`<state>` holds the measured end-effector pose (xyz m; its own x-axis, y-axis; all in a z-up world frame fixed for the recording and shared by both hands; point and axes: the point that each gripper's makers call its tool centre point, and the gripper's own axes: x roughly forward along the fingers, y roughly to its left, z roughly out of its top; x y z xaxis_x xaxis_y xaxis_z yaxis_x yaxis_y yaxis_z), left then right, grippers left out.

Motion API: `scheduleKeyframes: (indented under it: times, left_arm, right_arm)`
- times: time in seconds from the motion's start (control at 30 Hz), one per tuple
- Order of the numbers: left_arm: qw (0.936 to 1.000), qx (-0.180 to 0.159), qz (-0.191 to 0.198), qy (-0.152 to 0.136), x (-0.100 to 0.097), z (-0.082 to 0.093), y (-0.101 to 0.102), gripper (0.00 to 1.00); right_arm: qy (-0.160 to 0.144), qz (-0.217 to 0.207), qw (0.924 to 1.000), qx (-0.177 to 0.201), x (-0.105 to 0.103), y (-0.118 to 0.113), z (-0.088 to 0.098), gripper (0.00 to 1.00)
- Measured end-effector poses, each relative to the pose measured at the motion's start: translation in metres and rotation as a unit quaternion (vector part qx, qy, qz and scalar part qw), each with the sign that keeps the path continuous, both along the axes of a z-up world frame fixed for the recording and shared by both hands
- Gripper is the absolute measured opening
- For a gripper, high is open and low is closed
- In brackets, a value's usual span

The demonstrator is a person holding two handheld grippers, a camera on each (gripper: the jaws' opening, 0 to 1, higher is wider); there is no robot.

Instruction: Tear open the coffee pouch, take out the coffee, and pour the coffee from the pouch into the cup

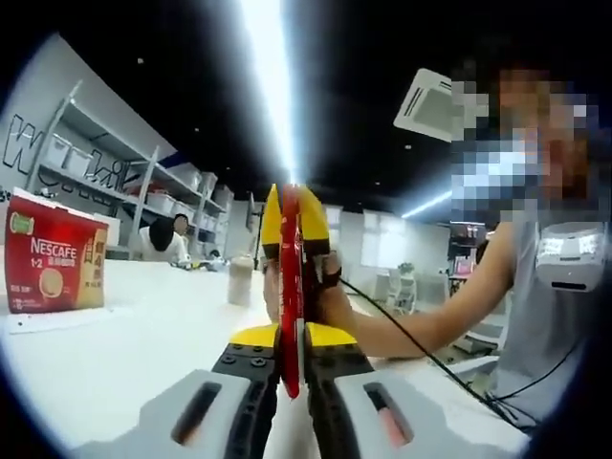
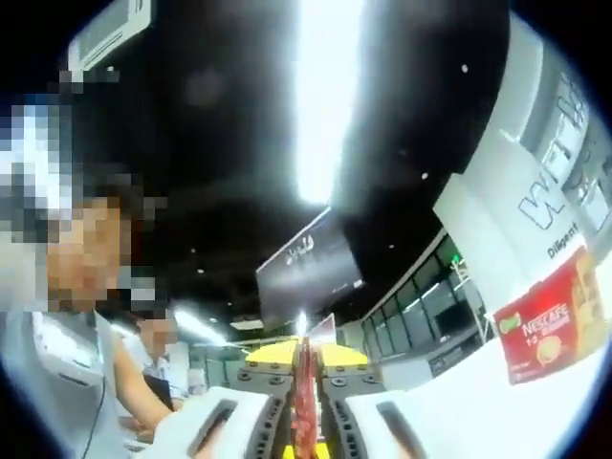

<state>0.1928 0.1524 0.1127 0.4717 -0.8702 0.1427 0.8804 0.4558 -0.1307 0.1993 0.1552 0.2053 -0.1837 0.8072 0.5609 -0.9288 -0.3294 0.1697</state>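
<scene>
A thin red coffee pouch [image 1: 290, 306] stands edge-on between two grippers above the white table [image 1: 143, 344]. My left gripper [image 1: 291, 337] is shut on its near end, yellow tips pressed against it. The right gripper [image 1: 295, 222], held by a hand [image 1: 335, 301], is shut on the far end of the pouch. In the right gripper view the right gripper [image 2: 303, 361] is clamped on the same red pouch [image 2: 304, 406]. A tan cup [image 1: 239, 279] stands on the table just left of the pouch, farther back.
A red Nescafe box [image 1: 53, 253] [image 2: 550, 330] stands on the table at the left. The person holding the grippers is at the right, a cable [image 1: 421, 349] trailing from the hand. Other people sit by the shelves [image 1: 115, 182] beyond the table.
</scene>
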Motion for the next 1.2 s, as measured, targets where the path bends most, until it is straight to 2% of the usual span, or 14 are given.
scheduleKeyframes:
  times: [0.23, 0.3, 0.5, 0.63, 0.7, 0.83, 0.9, 0.93, 0.97, 1.03, 1.1, 1.13, 1.17, 1.2]
  left_arm:
    - [1.0, -0.008, 0.004, 0.0, 0.002, 0.004, 0.003, 0.12]
    - [1.0, -0.008, 0.001, 0.004, 0.002, 0.003, 0.003, 0.12]
    - [0.9997, -0.019, -0.016, 0.008, 0.001, 0.003, -0.001, 0.14]
    - [0.9999, -0.004, -0.011, -0.001, 0.001, -0.001, -0.004, 0.17]
    - [0.9995, 0.017, 0.003, -0.026, 0.002, -0.002, -0.003, 0.17]
    - [0.999, 0.027, 0.012, -0.033, 0.002, -0.001, -0.002, 0.17]
    - [0.9996, 0.016, -0.001, -0.024, 0.001, -0.001, -0.003, 0.15]
    - [0.9997, 0.008, -0.007, -0.021, 0.0, 0.0, -0.003, 0.13]
    - [0.9999, -0.005, -0.015, 0.0, 0.0, -0.001, -0.003, 0.13]
    - [0.9999, -0.004, -0.012, 0.0, 0.001, -0.002, -0.002, 0.13]
    - [1.0, 0.004, -0.003, 0.001, 0.003, -0.003, 0.001, 0.12]
    - [1.0, 0.004, -0.001, 0.0, 0.003, -0.003, 0.002, 0.12]
    - [1.0, 0.003, 0.001, 0.002, 0.004, -0.002, 0.004, 0.12]
    - [1.0, 0.002, 0.003, 0.008, 0.006, -0.003, 0.005, 0.12]
  right_arm:
    - [0.005, 0.012, 0.9997, -0.022, -0.001, 0.009, -0.011, 0.15]
    - [-0.001, 0.013, 0.9994, -0.031, -0.001, 0.011, -0.015, 0.07]
    - [-0.006, 0.014, 0.999, -0.042, -0.002, 0.009, -0.013, 0.05]
    - [0.024, 0.066, 0.9955, -0.063, -0.01, 0.007, -0.016, 0.04]
    - [0.039, 0.094, 0.9924, -0.07, -0.014, 0.006, -0.016, 0.04]
    - [0.049, 0.112, 0.9898, -0.073, -0.016, 0.007, -0.016, 0.04]
    - [0.038, 0.101, 0.9919, -0.067, -0.019, 0.007, -0.016, 0.04]
    - [0.024, 0.08, 0.9948, -0.058, -0.015, 0.007, -0.014, 0.05]
    - [-0.01, 0.017, 0.9987, -0.047, -0.003, 0.008, -0.015, 0.05]
    - [-0.042, -0.011, 0.9983, -0.04, -0.001, 0.007, -0.017, 0.07]
    - [-0.037, -0.01, 0.9986, -0.037, -0.001, 0.005, -0.017, 0.15]
    - [-0.031, -0.011, 0.9992, -0.024, 0.001, 0.004, -0.013, 0.25]
    - [-0.019, -0.015, 0.9997, -0.007, 0.005, 0.001, -0.008, 0.29]
    - [-0.017, -0.019, 0.9997, -0.005, 0.007, -0.001, -0.008, 0.29]
